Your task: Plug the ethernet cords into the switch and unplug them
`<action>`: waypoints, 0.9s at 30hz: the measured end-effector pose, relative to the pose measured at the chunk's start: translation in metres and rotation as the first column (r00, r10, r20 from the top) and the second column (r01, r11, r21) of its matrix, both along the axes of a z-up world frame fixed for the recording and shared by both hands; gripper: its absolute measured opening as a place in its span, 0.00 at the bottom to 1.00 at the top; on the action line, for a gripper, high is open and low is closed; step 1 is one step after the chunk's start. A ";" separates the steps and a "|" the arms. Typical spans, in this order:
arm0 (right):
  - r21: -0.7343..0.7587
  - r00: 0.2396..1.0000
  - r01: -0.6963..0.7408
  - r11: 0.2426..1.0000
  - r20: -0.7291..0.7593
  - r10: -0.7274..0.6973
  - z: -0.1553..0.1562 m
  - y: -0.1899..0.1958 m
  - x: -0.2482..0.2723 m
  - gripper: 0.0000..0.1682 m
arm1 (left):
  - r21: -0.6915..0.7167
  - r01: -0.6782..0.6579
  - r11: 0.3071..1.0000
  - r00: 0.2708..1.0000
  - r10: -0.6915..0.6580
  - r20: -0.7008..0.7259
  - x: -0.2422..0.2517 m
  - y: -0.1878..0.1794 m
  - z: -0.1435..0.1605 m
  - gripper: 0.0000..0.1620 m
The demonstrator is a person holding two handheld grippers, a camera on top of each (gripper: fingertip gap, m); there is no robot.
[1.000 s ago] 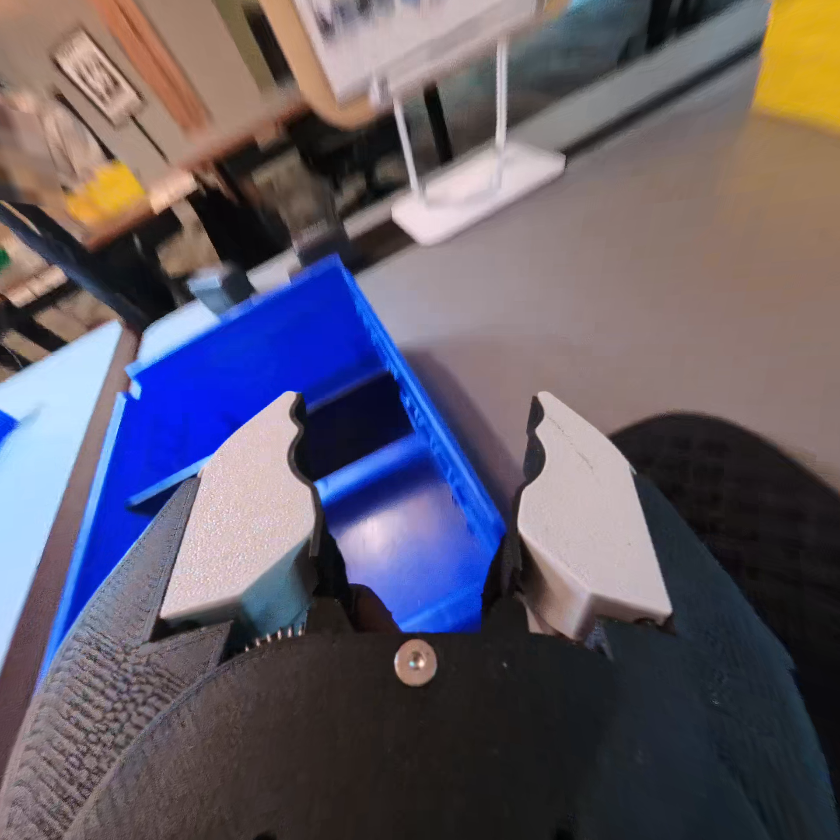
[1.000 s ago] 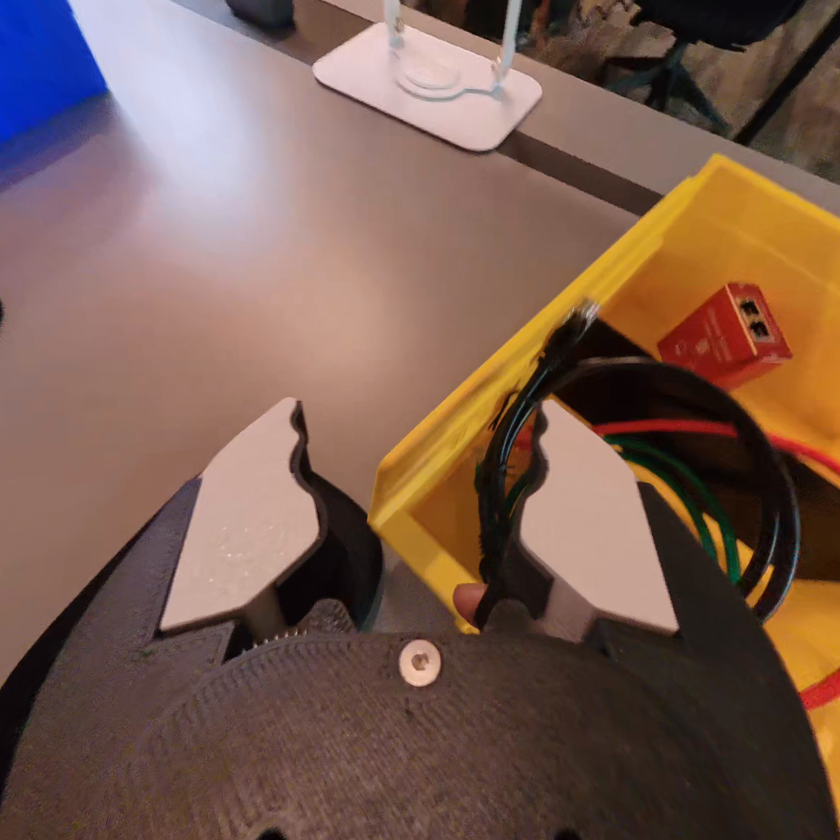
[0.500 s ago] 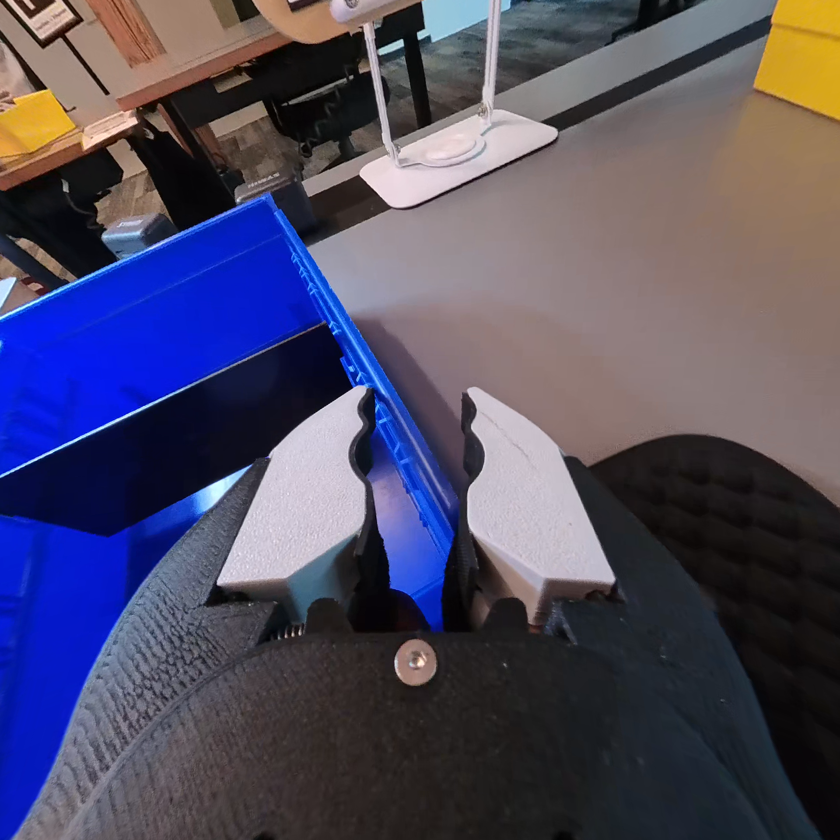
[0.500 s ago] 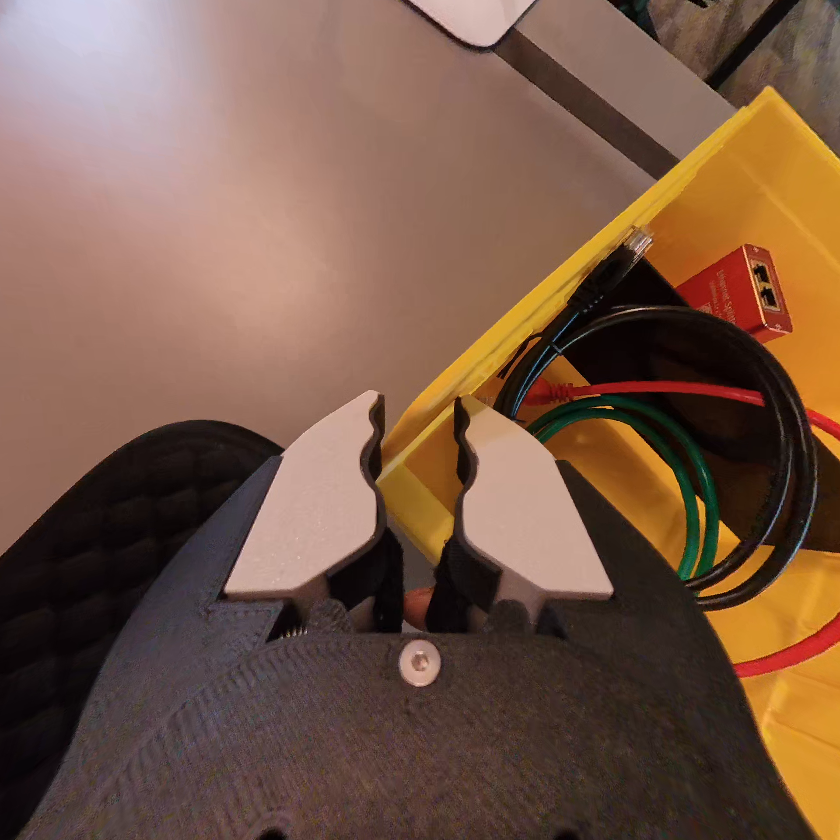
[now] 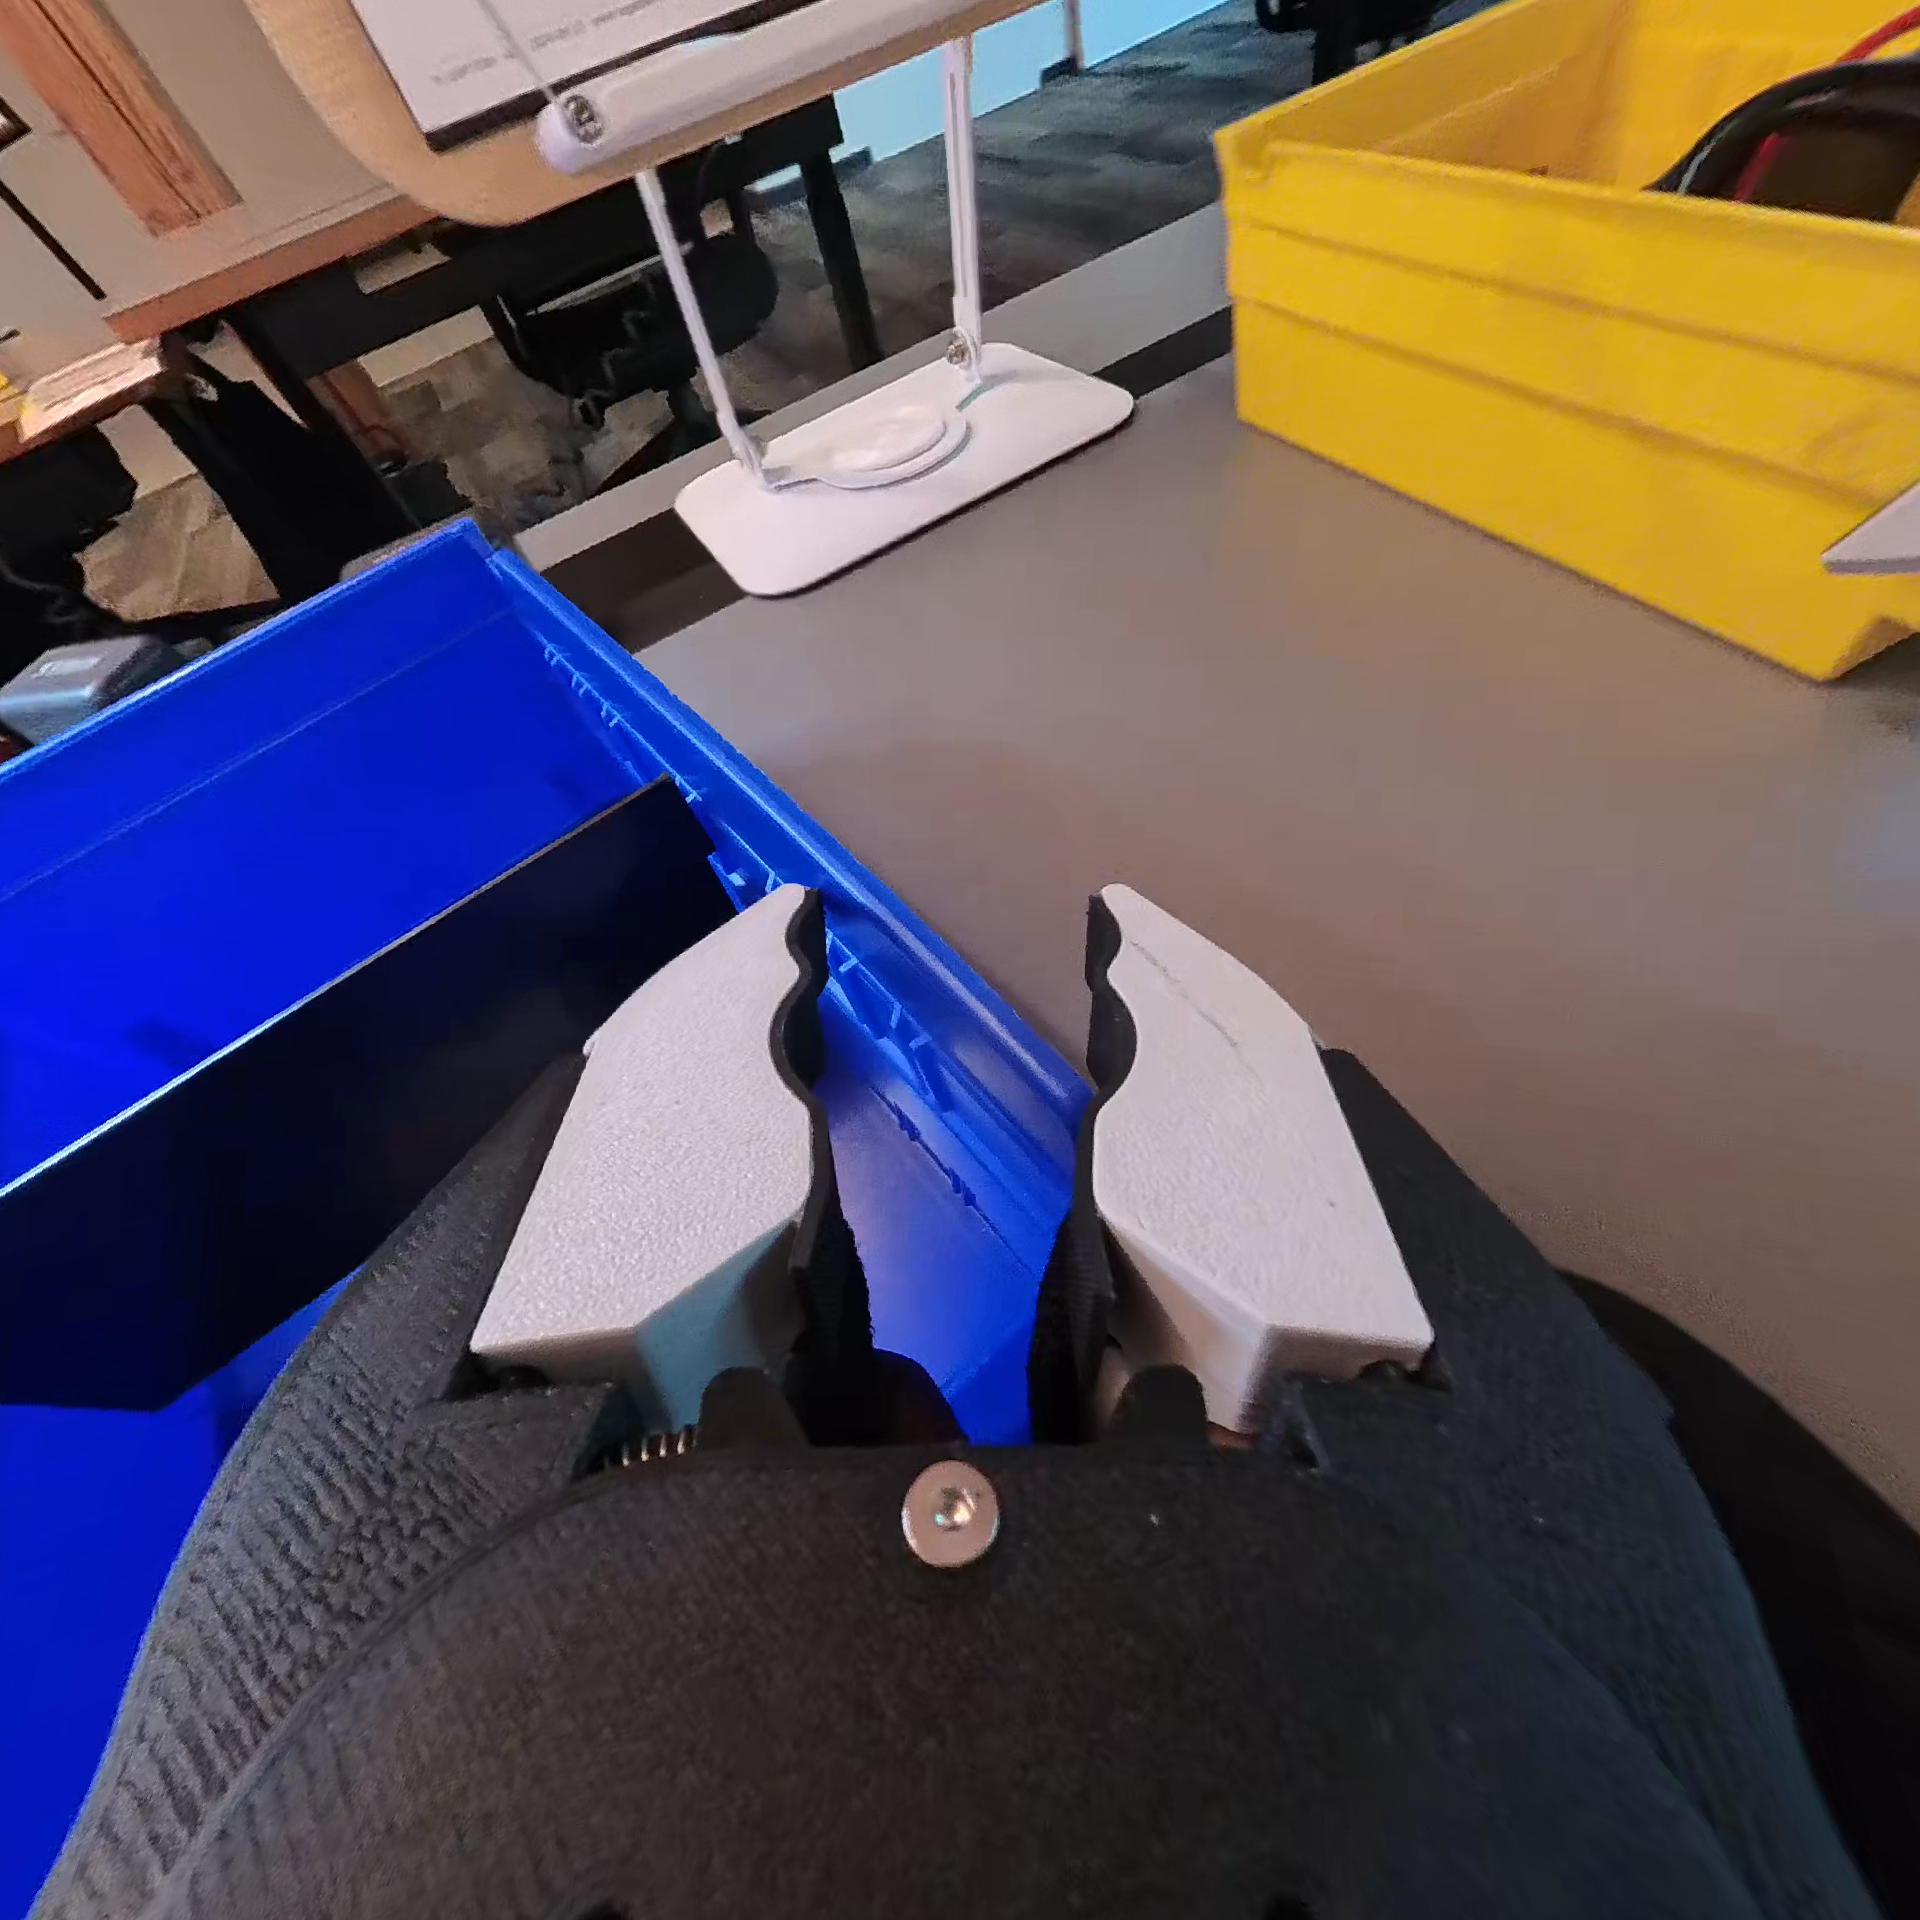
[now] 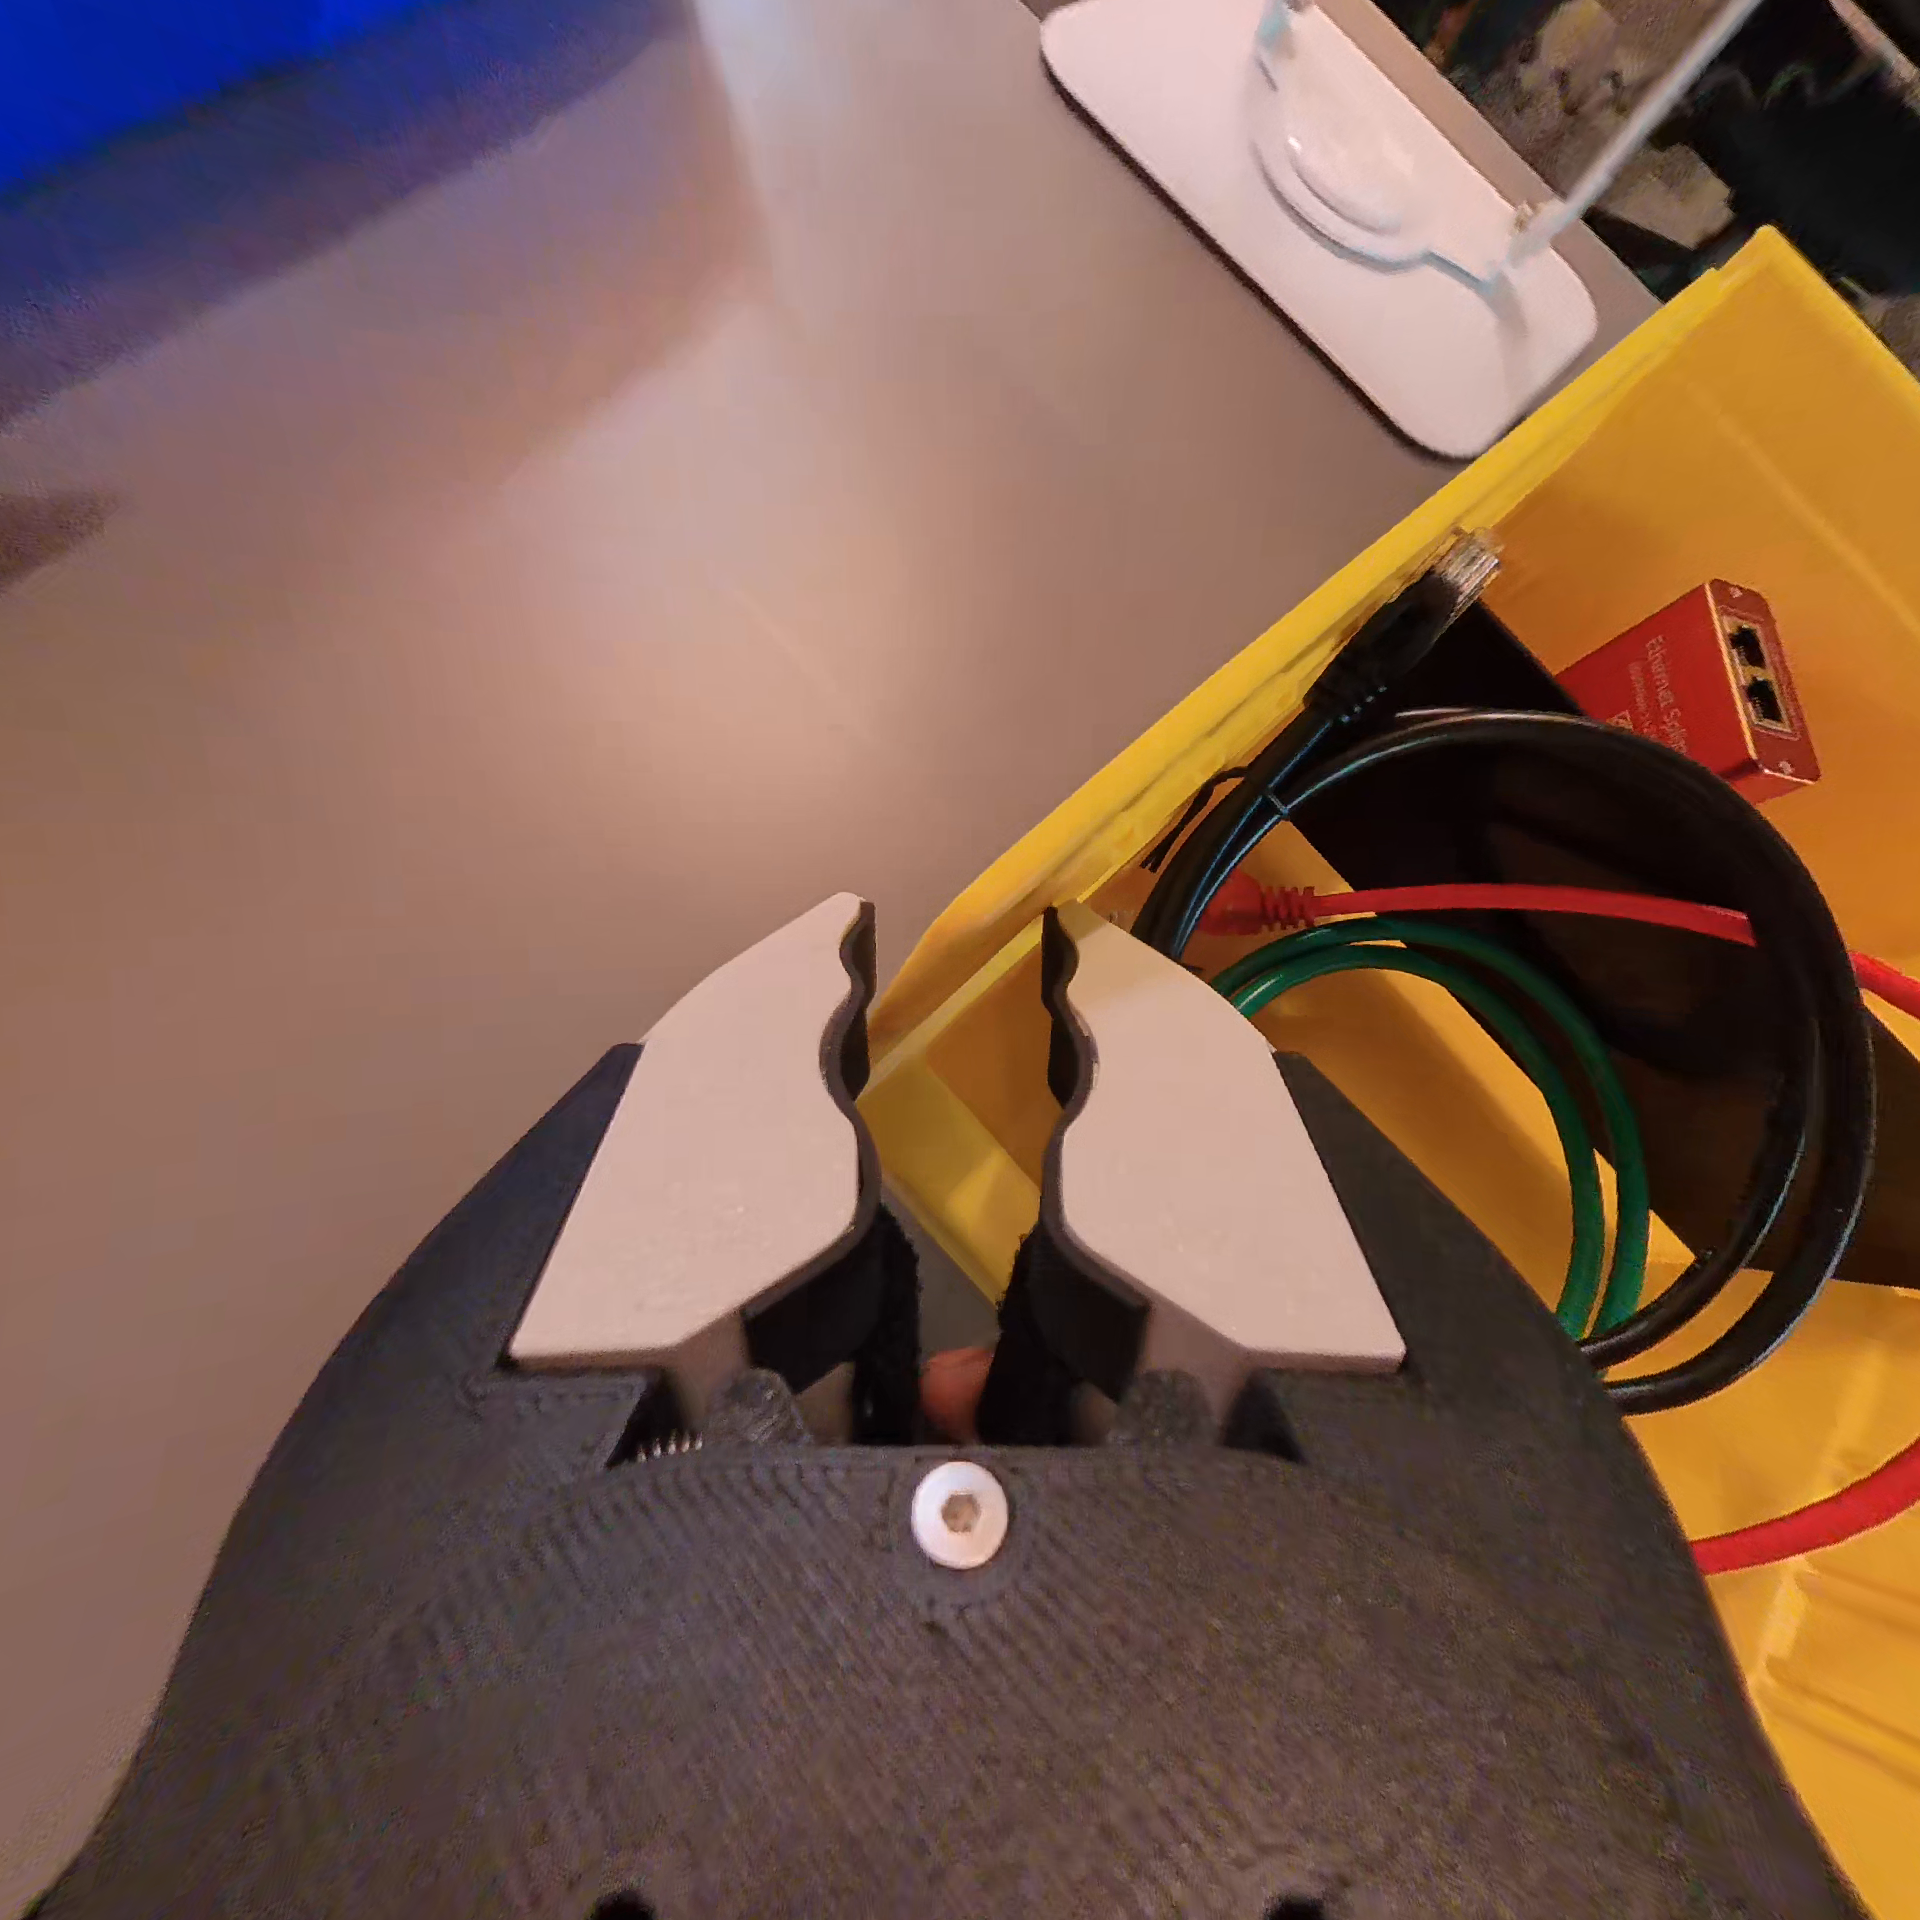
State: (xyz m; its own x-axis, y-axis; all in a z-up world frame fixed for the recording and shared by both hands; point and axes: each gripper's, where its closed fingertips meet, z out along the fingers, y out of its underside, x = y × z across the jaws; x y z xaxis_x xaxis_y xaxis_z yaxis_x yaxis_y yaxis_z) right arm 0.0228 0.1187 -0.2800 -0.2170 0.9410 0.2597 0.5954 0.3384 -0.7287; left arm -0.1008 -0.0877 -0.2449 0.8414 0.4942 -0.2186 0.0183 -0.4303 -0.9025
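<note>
Left gripper (image 5: pixel 951 925) jaws wider than half second ago, straddling blue bin (image 5: pixel 935 1029) wall, gripping nothing. Right gripper (image 6: pixel 956 925) jaws narrow gap over yellow bin (image 6: pixel 1174 790) corner, empty. No cord taken yet. Red switch (image 6: pixel 1683 696) inside yellow bin, ports facing up-right; black cord (image 6: pixel 1382 644) plug pointing same way along rim.

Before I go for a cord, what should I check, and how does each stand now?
1. Left gripper empty, fingers apart: ok.
2. Left gripper clear of the blue bin: not ok, its wall runs between the fingers.
3. Right gripper free of the yellow bin: cannot tell, it straddles the corner.
4. Red switch ports visible and unplugged: ok.
5. Black cord plug reachable: ok, it rests on the bin rim.
6. Cords separate: not ok, the green cord and red cord overlap the black coil.
</note>
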 end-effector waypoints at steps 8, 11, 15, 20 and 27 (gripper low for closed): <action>-0.013 0.990 -0.143 0.990 -0.009 0.143 0.001 -0.063 -0.028 0.18 | 0.027 0.073 0.997 0.997 -0.074 0.013 0.013 0.036 0.000 0.29; -0.009 0.982 -0.187 0.982 -0.008 0.187 0.001 -0.084 -0.036 0.18 | 0.045 0.082 0.996 0.996 -0.083 0.018 0.016 0.045 0.000 0.29; -0.004 0.971 -0.239 0.971 -0.005 0.239 0.001 -0.106 -0.045 0.19 | 0.070 0.079 0.994 0.996 -0.081 0.026 0.017 0.049 0.001 0.29; -0.016 0.963 -0.267 0.964 -0.046 0.266 0.008 -0.118 -0.053 0.27 | 0.134 0.073 0.988 0.997 -0.068 -0.040 0.019 0.032 0.027 0.33; -0.201 0.833 -0.313 0.928 -0.527 0.167 0.098 -0.154 -0.045 0.39 | 0.363 -0.298 0.883 0.917 0.370 -0.147 -0.033 -0.108 0.084 0.45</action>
State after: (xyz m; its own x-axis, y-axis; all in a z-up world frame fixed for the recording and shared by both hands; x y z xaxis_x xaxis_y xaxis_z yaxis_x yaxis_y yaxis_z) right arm -0.0224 -0.0351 -0.1823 -0.3571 0.9236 0.1396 0.0581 0.1711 -0.9835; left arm -0.1337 -0.1953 -0.1609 0.5668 0.8109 -0.1456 -0.0932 -0.1124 -0.9893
